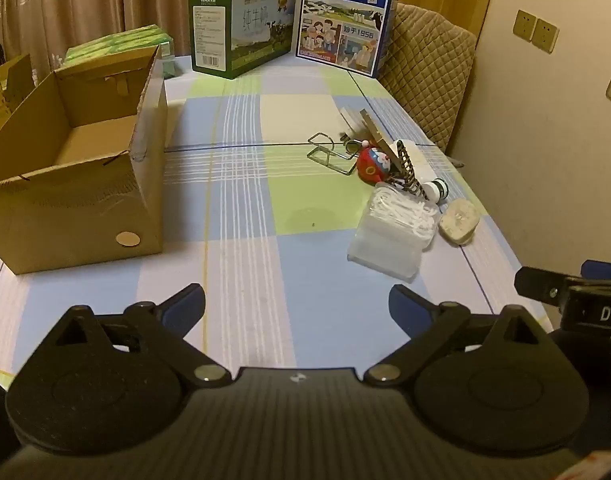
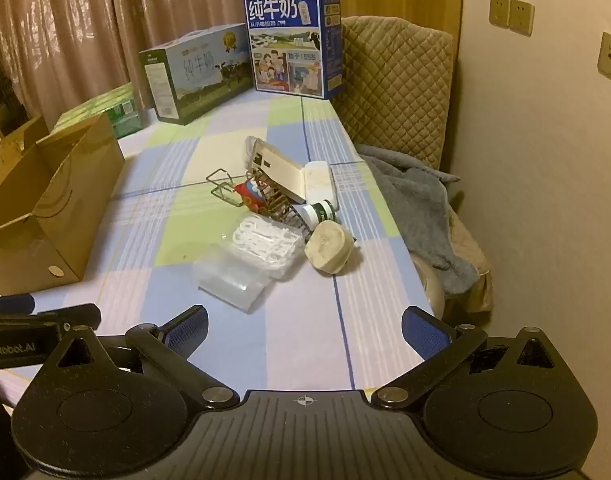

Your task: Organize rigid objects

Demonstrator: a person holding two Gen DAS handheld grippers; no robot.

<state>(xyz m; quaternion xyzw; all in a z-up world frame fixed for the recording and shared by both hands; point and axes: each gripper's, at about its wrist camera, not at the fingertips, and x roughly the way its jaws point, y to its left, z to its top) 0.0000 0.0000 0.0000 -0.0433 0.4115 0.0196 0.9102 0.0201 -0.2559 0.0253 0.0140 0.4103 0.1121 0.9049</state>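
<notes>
Rigid objects [image 2: 289, 208] sit heaped right of the empty cardboard box [image 1: 77, 184]; my left gripper [image 1: 297, 304] and right gripper [image 2: 305, 328] gape wide, holding nothing.

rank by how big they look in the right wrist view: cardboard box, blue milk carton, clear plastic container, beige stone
1. cardboard box, though it is nearer and cut off at the frame edge
2. blue milk carton, farthest away
3. clear plastic container
4. beige stone
</notes>
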